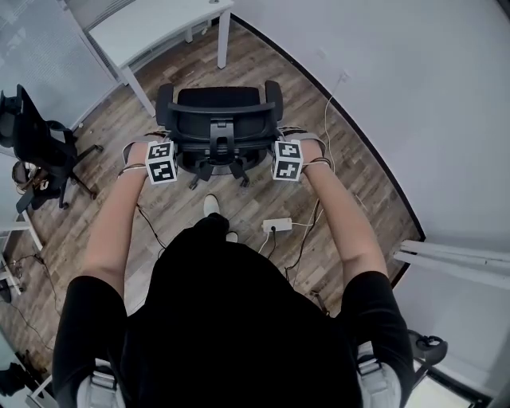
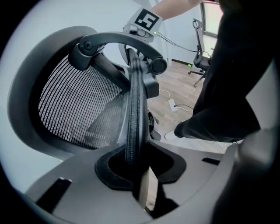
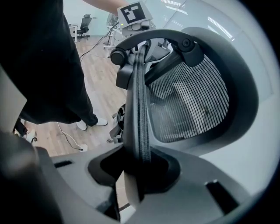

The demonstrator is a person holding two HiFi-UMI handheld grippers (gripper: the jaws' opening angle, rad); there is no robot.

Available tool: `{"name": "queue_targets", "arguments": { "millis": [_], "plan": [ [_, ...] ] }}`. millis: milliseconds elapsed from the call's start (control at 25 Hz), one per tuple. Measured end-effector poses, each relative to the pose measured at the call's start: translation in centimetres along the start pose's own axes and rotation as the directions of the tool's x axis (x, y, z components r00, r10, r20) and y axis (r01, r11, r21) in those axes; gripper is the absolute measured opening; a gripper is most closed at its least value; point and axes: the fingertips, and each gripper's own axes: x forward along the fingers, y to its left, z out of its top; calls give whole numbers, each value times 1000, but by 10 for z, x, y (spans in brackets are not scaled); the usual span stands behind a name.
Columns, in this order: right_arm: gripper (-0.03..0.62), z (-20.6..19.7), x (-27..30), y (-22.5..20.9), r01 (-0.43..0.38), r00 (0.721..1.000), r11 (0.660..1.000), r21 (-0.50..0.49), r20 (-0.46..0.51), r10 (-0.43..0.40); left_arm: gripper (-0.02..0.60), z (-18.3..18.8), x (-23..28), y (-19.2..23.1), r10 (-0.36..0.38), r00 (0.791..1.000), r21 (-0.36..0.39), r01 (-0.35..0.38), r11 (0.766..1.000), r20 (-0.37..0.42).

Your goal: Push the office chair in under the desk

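Note:
The black mesh office chair (image 1: 219,119) stands on the wood floor, its backrest towards me, just short of the white desk (image 1: 151,24). My left gripper (image 1: 166,151) is at the backrest's left side and my right gripper (image 1: 283,153) at its right side. In the left gripper view, the left gripper (image 2: 135,168) is shut on the backrest's edge (image 2: 133,109), which runs up between the jaws. The right gripper view shows the same: the right gripper (image 3: 140,170) is clamped on the opposite backrest edge (image 3: 140,113), with the mesh (image 3: 188,105) beside it.
A second black chair (image 1: 36,143) stands at the left. A white power strip (image 1: 276,225) with cables lies on the floor by my shoe (image 1: 210,205). A grey wall (image 1: 414,96) curves along the right, and a white desk edge (image 1: 454,263) juts in at the right.

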Motion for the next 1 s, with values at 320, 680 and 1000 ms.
{"name": "queue_targets", "arguments": {
  "millis": [320, 680, 1000],
  "plan": [
    [106, -28, 24, -50, 10, 1000, 998, -58, -12, -11, 84, 10, 17, 39, 10, 1000, -47, -10, 999, -4],
    [106, -61, 58, -112, -11, 1000, 995, -100, -14, 10, 81, 23, 43, 88, -6, 1000, -135, 7, 991, 11],
    [107, -70, 85, -172, -24, 1000, 987, -158, -5, 23, 80, 19, 58, 133, -17, 1000, -197, 21, 980, 22]
  ]
}}
